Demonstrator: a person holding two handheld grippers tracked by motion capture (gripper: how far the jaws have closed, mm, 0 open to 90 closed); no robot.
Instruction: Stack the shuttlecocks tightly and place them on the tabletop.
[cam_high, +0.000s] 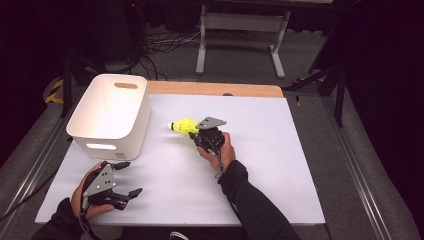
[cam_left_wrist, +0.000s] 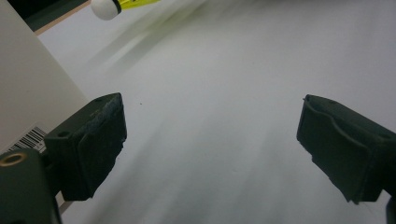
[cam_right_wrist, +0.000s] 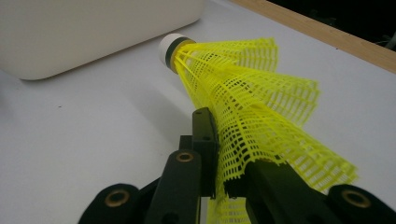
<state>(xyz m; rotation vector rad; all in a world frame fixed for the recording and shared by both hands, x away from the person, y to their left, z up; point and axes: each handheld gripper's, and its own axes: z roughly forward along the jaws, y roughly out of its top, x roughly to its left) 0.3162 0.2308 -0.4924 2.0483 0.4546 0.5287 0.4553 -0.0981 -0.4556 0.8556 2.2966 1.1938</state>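
Two grippers on the white table (cam_high: 280, 165), both hand-held, dark sleeves coming in from the bottom edge.

Nearest: left gripper (cam_high: 129, 178) at the front-left corner of the table, low over the surface, hand (cam_high: 86, 196) wrapped around its body from below, grey plate facing up. Jaws spread wide, nothing between them; in the left gripper view only bare table sits in the gap. Its tips point toward the table's middle. White bin (cam_high: 111, 111) sits just behind and beside it, and a barcode label (cam_left_wrist: 29, 138) shows low on the bin wall next to the left jaw.

Mid-table: right forearm (cam_high: 250, 200) angles in from the bottom centre, wrist bent left, right hand (cam_high: 222, 150) gripping the right gripper (cam_high: 194, 132). Jaws are clamped on the yellow mesh skirt of a shuttlecock (cam_right_wrist: 252, 107), the skirt pinched and crumpled between them. White cork tip (cam_right_wrist: 169, 47) points away from the gripper toward the bin. Shuttlecock looks lifted off the table, though contact is hard to judge from these angles. It's near the bin's right wall, not touching it.

Far: wooden strip (cam_high: 215, 89) along the table's back edge; beyond it, floor cables (cam_high: 165, 45) and a grey stand (cam_high: 240, 35).
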